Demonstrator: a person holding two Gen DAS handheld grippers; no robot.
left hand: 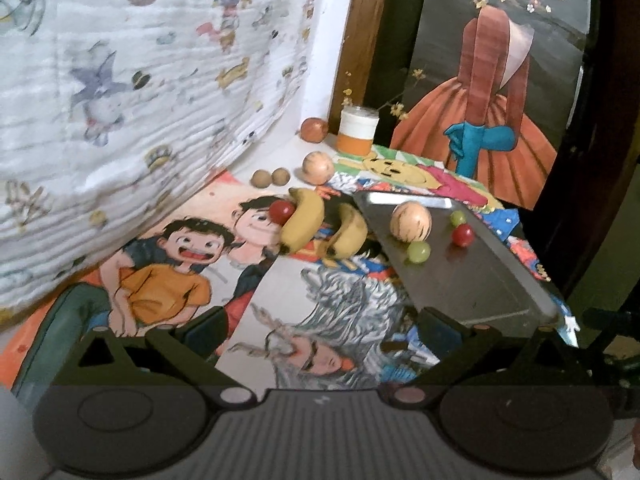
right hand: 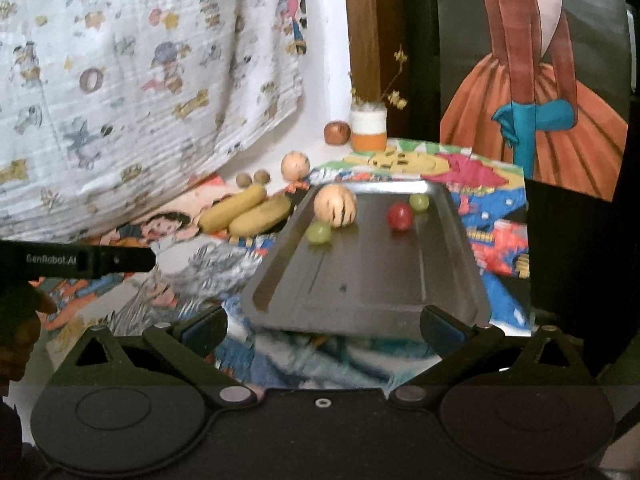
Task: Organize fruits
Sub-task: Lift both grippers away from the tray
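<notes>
Both grippers stood w/ jaws wide apart, nothing between them: left gripper [left hand: 320, 328] over the picture-covered table [left hand: 280, 280], right gripper [right hand: 324, 326] at the near edge of the metal tray [right hand: 360, 280].

Tray held, toward its far end: one striped melon [right hand: 335, 205], two green grapes [right hand: 319, 232] [right hand: 419, 201], one red grape [right hand: 399, 216]. Green grape touched the melon's near-left side.

Off tray, on table by its far-left corner: two bananas [left hand: 304, 220] side by side, a red grape [left hand: 281, 211] against the left one, a second melon [left hand: 317, 167], two small brown fruits [left hand: 271, 177].

Apple [left hand: 314, 129] and jar [left hand: 358, 130] sat at the table's far edge by the wall.
</notes>
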